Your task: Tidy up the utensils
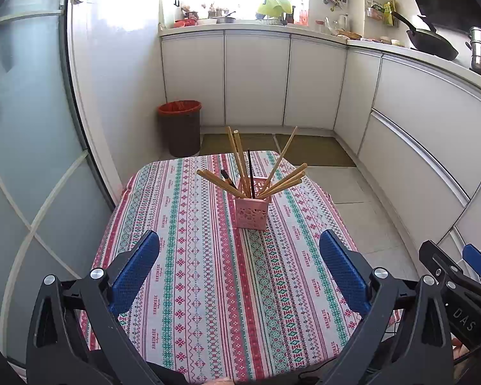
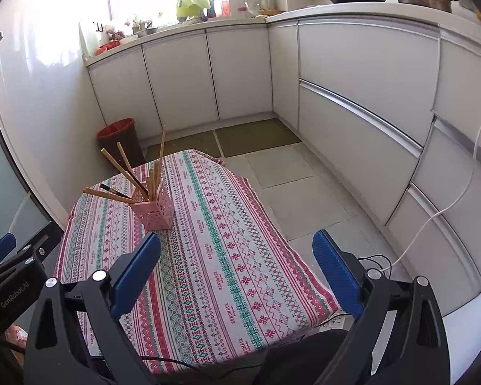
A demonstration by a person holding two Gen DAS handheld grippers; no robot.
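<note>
Counter: patterned red-green-white cloth-covered counter [image 1: 208, 288] carries one holder.
Holder: pink perforated square plastic holder [image 1: 251, 213] stands upright mid-counter, wooden and black chopsticks [image 1: 283, 183] fanned inside.
Left gripper [image 1: 239, 243]: spread, empty, near edge.
Right gripper [image 2: 237, 245]: spread, empty.

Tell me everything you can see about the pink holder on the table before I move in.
The pink holder is a small square cup, plastic by the look of it, with cut-out lattice walls. It stands upright on the patterned tablecloth, toward the table's far end. It holds a fan of tan wooden chopsticks leaning outward in several directions, plus a few dark ones. Nothing else touches it; both grippers are open and well short of it.
</note>
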